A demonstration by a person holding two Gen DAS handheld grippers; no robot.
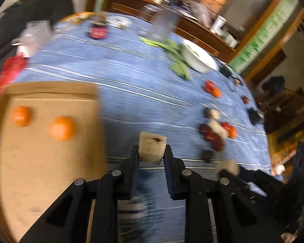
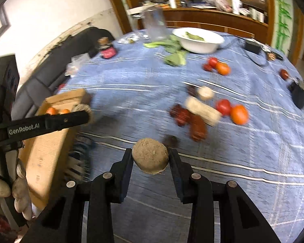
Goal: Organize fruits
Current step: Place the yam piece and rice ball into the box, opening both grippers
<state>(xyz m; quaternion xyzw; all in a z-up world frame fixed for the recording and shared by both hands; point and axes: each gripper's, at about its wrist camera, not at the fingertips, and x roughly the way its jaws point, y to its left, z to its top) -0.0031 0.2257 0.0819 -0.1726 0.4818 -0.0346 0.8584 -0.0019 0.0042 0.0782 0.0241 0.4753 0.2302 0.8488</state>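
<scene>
A shallow cardboard box [image 1: 50, 162] sits at the near left edge of the desk [image 1: 131, 77], which wears a blue cloth with white stripes. Two oranges [image 1: 62, 128] lie inside the box, slightly apart. Just right of the box, the left gripper [image 1: 151, 151] pinches a pale, blocky tan chunk [image 1: 152, 147] between its pads, lifted clear of the cloth. Farther right of the box, the right gripper [image 2: 150, 158] pinches a round, rough brown fruit [image 2: 150, 156], also off the cloth. Beyond it, well right of the box, lies a loose heap: dark red fruits [image 2: 197, 126], two more pale chunks [image 2: 202, 110], a red tomato [image 2: 223, 107] and an orange one [image 2: 239, 114] touching it. Farther back from the box a white bowl [image 2: 198, 40] stands beside green leaves [image 2: 175, 57], with a small red and orange cluster [image 2: 216, 65] between bowl and heap.
</scene>
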